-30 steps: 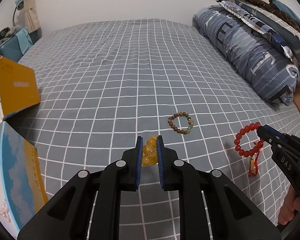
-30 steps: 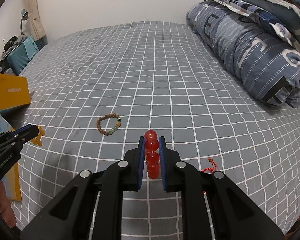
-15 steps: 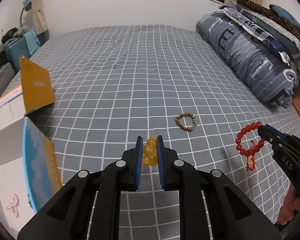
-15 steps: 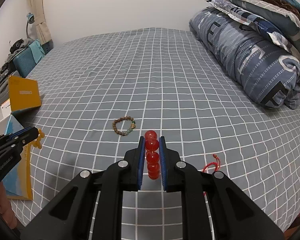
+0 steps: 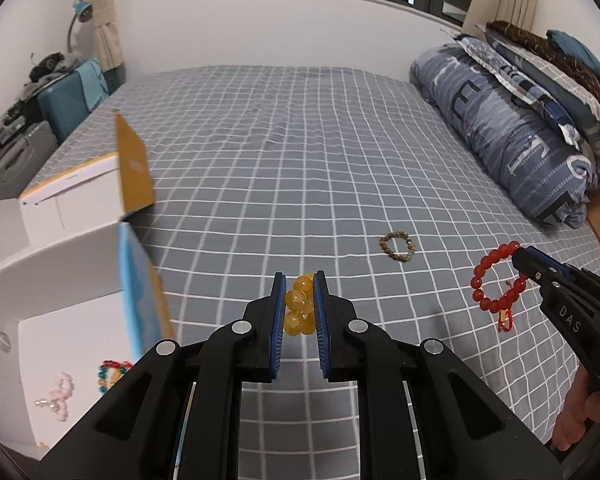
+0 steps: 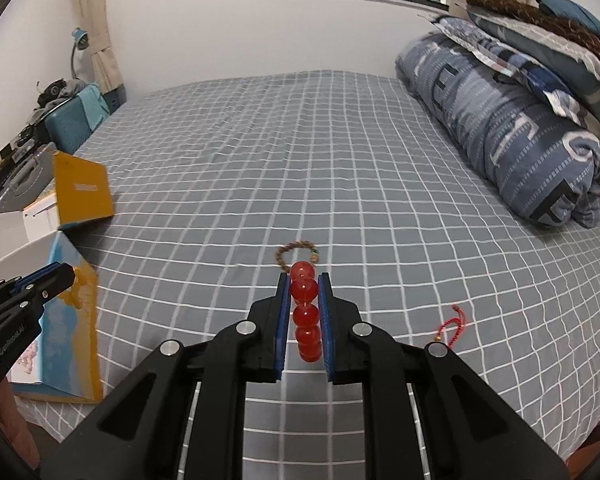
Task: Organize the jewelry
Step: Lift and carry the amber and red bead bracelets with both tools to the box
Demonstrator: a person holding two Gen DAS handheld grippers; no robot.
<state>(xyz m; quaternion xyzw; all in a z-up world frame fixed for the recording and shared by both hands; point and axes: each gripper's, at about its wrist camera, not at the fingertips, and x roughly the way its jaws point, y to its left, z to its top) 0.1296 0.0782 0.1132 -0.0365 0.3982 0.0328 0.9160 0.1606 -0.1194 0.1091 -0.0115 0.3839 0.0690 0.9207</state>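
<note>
Bracelets are held one per gripper, both off the bed. Yellow bracelet (image 5: 299, 311) sits bunched between the left gripper (image 5: 299, 312) fingers, which are clamped on it. Red bracelet (image 6: 306, 316) runs lengthwise along the right gripper (image 6: 305, 320) fingers, likewise clamped, with the rest of its loop and tassel (image 5: 505, 318) hanging below the tips.

Box (image 5: 60, 280), open and already holding other bracelets (image 5: 110, 374), lies to the left of both sets of fingers and lower. It is just beside the left fingers and well apart from the right ones, so the left hand is judged the nearer for the drop.

Brown bracelet (image 5: 398, 246) lies flat on the bed (image 5: 300, 160), ahead of and between the two grippers, untouched.
</note>
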